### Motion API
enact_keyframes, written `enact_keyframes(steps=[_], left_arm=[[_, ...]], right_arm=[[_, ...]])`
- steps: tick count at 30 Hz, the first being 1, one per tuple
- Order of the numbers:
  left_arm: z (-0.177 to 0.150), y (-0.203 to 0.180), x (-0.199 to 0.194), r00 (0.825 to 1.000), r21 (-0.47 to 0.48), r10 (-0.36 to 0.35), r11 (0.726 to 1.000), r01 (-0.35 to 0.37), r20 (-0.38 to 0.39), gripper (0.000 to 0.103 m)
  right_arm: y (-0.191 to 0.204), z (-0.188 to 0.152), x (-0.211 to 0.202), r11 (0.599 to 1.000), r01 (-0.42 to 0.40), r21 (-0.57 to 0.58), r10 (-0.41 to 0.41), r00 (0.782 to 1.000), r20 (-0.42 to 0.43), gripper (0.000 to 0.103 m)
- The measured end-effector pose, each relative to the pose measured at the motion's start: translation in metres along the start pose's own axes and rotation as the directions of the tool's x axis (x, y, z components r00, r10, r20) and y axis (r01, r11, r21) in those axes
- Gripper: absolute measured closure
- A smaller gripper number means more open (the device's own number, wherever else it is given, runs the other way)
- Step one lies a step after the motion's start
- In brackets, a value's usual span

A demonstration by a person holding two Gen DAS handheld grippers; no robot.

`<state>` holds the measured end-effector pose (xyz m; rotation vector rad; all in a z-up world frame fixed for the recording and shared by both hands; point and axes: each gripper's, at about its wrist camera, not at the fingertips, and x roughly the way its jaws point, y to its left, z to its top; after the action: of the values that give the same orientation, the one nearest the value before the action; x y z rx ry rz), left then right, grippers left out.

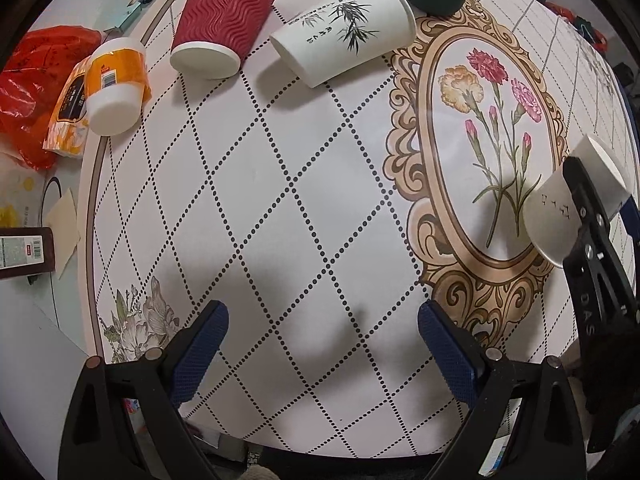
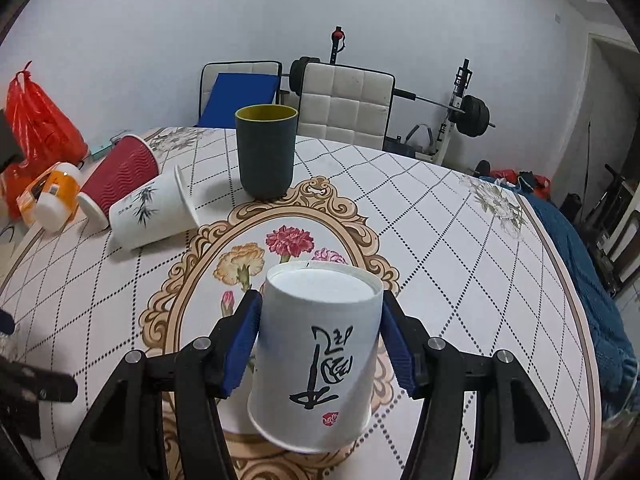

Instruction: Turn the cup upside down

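The right gripper (image 2: 320, 344) was clamped on the white paper cup (image 2: 316, 356) at the lower centre of its frame, base up, mouth down and tilted slightly above the table (image 2: 460, 240). The left gripper (image 1: 322, 350) stood apart, holding nothing.

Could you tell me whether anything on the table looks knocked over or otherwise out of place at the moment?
Yes: the red ripple cup, the bamboo-print paper cup and the small orange-banded cup all lie on their sides along the table's far left. Only the dark green cup stands upright. The right gripper holds the calligraphy cup base-up, slightly tilted.
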<state>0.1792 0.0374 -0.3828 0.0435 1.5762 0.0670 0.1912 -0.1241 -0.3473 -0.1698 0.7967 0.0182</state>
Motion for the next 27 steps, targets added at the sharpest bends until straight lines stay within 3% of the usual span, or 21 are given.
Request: enact_keyframes(steps=[8, 11, 12, 14, 18, 22, 27], left_arm=[[-0.001, -0.010, -0.007, 1.000, 0.022, 0.003, 1.000, -0.003, 0.014, 0.006], [-0.001, -0.013, -0.011, 1.000, 0.030, -0.008, 1.000, 0.007, 0.019, 0.006], [-0.001, -0.014, -0.015, 1.000, 0.036, -0.010, 0.999, 0.009, 0.026, 0.006], [-0.001, -0.016, -0.023, 0.999, 0.049, -0.007, 0.999, 0.005, 0.044, 0.006], [-0.010, -0.023, -0.052, 0.995, 0.092, -0.001, 0.996, -0.008, 0.103, 0.006], [-0.028, -0.030, -0.088, 0.987, 0.146, -0.030, 0.989, 0.007, 0.159, 0.006], [-0.062, -0.031, -0.143, 0.963, 0.183, -0.042, 0.983, -0.008, 0.265, 0.006]], right_arm=[[-0.008, -0.005, -0.008, 1.000, -0.018, 0.016, 0.019, 0.999, -0.043, 0.042], [-0.011, -0.004, -0.008, 0.999, -0.032, 0.037, 0.035, 0.994, -0.099, 0.041], [-0.012, -0.003, -0.007, 0.998, -0.039, 0.050, 0.045, 0.990, -0.130, 0.036], [-0.016, 0.001, -0.008, 0.996, -0.046, 0.082, 0.061, 0.980, -0.191, 0.018], [-0.034, 0.012, -0.031, 0.982, -0.043, 0.186, 0.094, 0.955, -0.280, 0.005], [-0.061, 0.015, -0.067, 0.957, 0.040, 0.288, 0.086, 0.906, -0.414, 0.005], [-0.076, 0.022, -0.132, 0.947, 0.129, 0.293, 0.019, 0.891, -0.454, 0.005]])
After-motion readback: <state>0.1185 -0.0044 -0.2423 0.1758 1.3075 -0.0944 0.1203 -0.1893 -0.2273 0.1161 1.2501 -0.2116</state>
